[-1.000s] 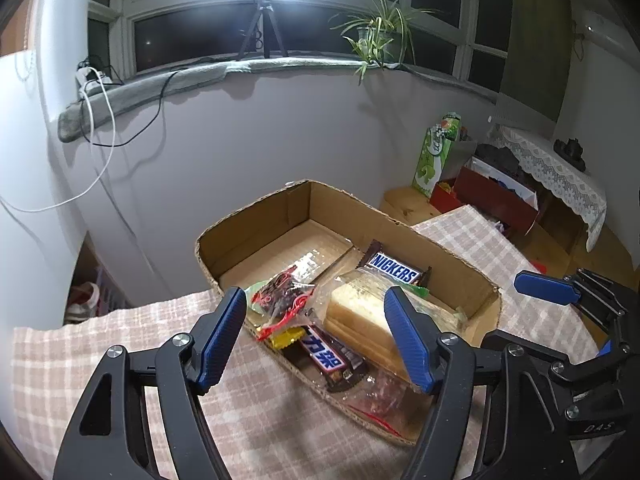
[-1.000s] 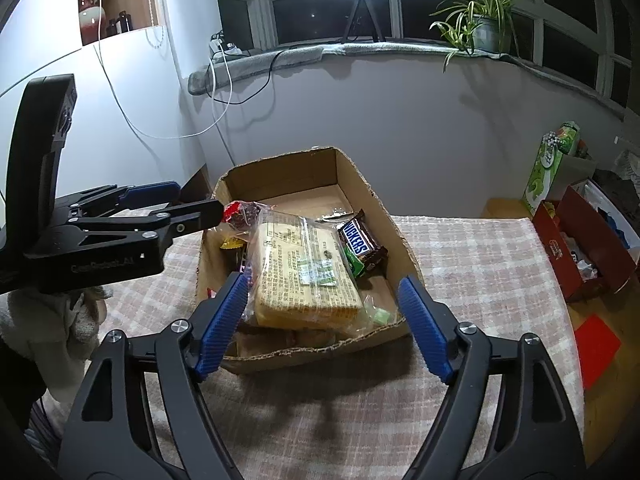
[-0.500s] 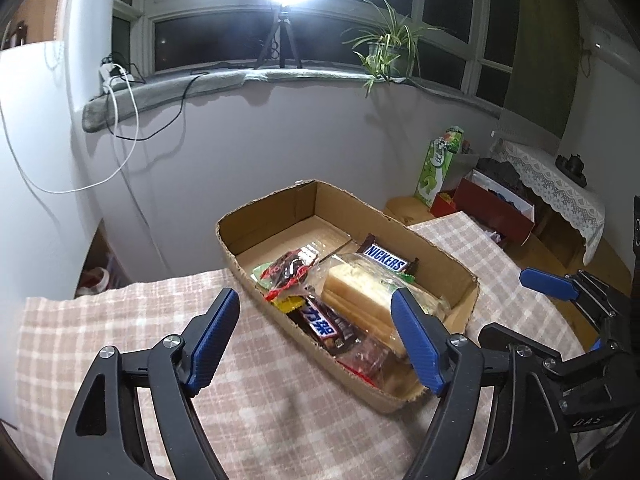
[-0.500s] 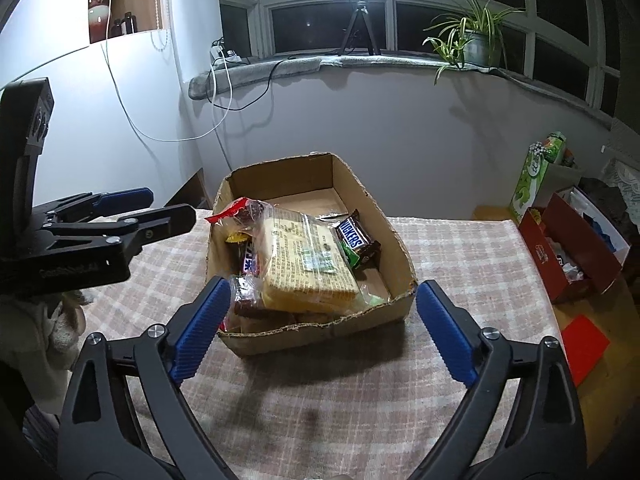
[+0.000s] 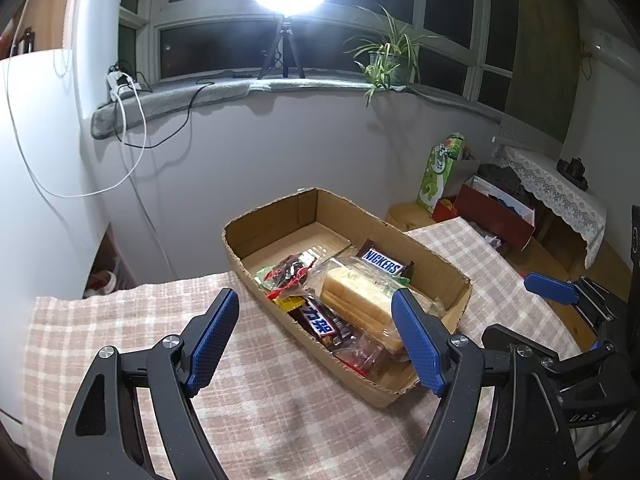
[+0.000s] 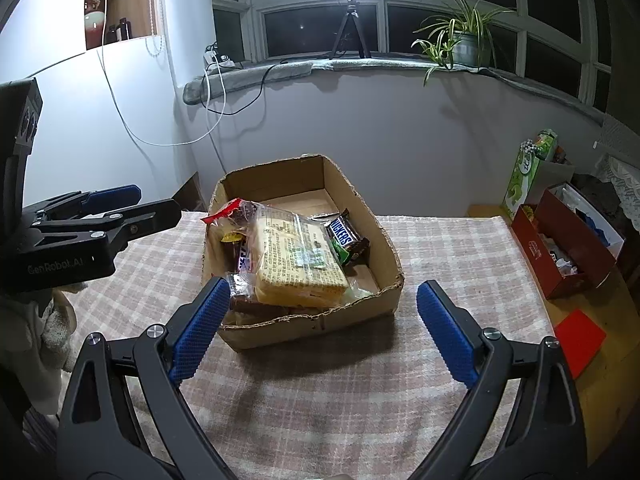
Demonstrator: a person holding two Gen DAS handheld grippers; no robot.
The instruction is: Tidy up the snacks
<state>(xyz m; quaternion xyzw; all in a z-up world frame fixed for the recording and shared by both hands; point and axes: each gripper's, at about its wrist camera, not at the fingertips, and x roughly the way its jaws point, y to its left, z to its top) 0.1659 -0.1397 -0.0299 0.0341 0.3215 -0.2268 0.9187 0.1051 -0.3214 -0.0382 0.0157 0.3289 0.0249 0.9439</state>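
A shallow cardboard box [image 5: 440,276] [image 6: 372,300] stands on the checked tablecloth and holds the snacks: a bagged yellow cake [image 5: 356,300] [image 6: 296,264], a Snickers bar [image 5: 382,261] [image 6: 344,234], a dark bar with a blue label [image 5: 320,322], and a red-topped packet [image 5: 292,270] [image 6: 236,210]. My left gripper [image 5: 316,336] is open and empty, above the cloth just short of the box. My right gripper [image 6: 324,330] is open and empty, in front of the box's near wall.
The checked tablecloth [image 6: 320,400] covers the table. A red box [image 6: 560,252] and a green carton [image 6: 524,176] stand off the table's right side. The wall and windowsill with a plant [image 6: 460,44] lie behind. The left gripper shows at the left of the right wrist view [image 6: 96,216].
Both grippers have drawn back and up from the box, so it looks smaller and farther. The snacks in the box have not moved.
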